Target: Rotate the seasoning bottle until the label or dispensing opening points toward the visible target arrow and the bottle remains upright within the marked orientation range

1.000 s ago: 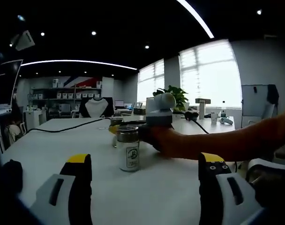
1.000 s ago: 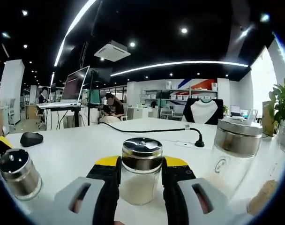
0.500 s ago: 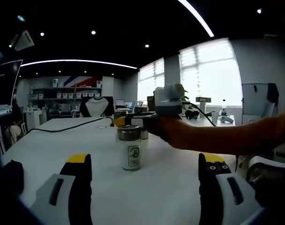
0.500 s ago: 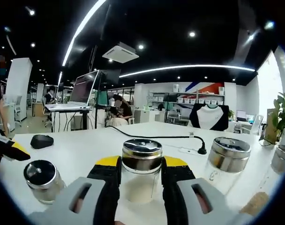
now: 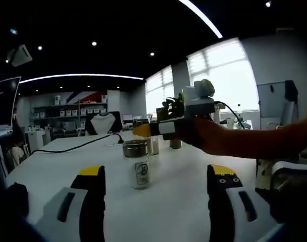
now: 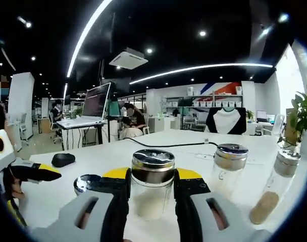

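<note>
My right gripper (image 6: pixel 152 176) is shut on a glass seasoning bottle (image 6: pixel 152 194) with a shiny metal lid and pale grains inside; it stands upright between the yellow-tipped jaws. In the left gripper view that same right gripper (image 5: pixel 143 130) hangs above the white table, held by a person's hand (image 5: pixel 209 137). Under it a second glass bottle (image 5: pixel 138 171) with a green-printed label stands on the table (image 5: pixel 178 201). My left gripper (image 5: pixel 154 174) is open, its jaws wide apart, a little short of that bottle. It also appears as the left gripper (image 6: pixel 40 172) at the left edge.
A metal lid (image 6: pixel 85 182) peeks out behind my right gripper's left jaw. Two more jars, (image 6: pixel 228 166) and one with brown contents (image 6: pixel 274 194), stand at the right. A black cable (image 6: pixel 168 146) and a mouse (image 6: pixel 64 159) lie further back.
My right gripper has risen from the table with its bottle and drifted back. The neighbouring jars now look lower and further away. The left gripper stays open.
</note>
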{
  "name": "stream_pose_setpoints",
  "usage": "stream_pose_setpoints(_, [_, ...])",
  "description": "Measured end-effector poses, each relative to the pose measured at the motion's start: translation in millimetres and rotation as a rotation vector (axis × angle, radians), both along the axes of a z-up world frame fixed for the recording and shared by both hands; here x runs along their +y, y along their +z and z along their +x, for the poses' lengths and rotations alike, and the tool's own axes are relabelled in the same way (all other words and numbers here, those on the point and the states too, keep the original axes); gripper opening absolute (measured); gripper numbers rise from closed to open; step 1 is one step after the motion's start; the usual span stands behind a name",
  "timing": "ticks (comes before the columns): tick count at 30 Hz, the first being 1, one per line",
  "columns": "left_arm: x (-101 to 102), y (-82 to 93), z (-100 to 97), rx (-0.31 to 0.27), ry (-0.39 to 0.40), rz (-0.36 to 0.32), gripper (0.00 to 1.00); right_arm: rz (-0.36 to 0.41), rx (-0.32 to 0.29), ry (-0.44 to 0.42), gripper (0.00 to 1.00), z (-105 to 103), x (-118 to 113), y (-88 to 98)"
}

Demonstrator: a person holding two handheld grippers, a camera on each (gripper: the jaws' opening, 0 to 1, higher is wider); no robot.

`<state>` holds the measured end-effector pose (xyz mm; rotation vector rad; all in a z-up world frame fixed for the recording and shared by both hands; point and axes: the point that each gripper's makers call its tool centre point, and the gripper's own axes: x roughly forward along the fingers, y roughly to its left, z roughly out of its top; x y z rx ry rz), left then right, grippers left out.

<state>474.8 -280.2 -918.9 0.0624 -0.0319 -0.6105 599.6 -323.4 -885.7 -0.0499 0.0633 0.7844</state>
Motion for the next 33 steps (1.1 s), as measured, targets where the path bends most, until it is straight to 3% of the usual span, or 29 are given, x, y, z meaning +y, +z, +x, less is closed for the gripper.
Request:
stream_pose_setpoints(5, [-1, 2.4, -1.0, -0.014, 0.003, -0.005, 0.82, 0.038, 0.005, 0.011, 0.31, -22, -8, 8.2])
stream_pose_setpoints(8, [-1, 13.8, -3.1, -0.087, 0.01, -0.027, 0.74, 0.061, 0.019, 0.016, 0.31, -35, -11, 9.9])
stream_pose_setpoints(12, [-7, 16.0, -6.5, -0.085, -0.02, -0.053, 0.63, 0.085, 0.026, 0.047, 0.31, -53, -11, 12.0])
stream_pose_setpoints(19, [-23, 10.8, -9.4, -0.086, -0.057, -0.02, 0.59, 0.127, 0.045, 0.1, 0.31, -82, -12, 15.0])
stream_pose_setpoints(21, [-33, 9.6, -14.4, -0.111, -0.097, 0.021, 0.49, 0.129, 0.049, 0.111, 0.31, -91, -12, 13.0])
stream_pose_setpoints(23, [-40, 10.9, -17.6, -0.121, -0.108, 0.018, 0.42, 0.135, 0.049, 0.12, 0.31, -101, -11, 10.8])
stream_pose_setpoints(27, [-44, 5.1, -14.5, -0.117, -0.095, 0.083, 0.42, 0.145, 0.033, 0.147, 0.31, -121, -7, 10.2])
stream_pose_setpoints(33, [-50, 2.2, -14.8, -0.103, -0.097, 0.092, 0.44, 0.139, 0.0, 0.157, 0.31, -136, -4, 10.6])
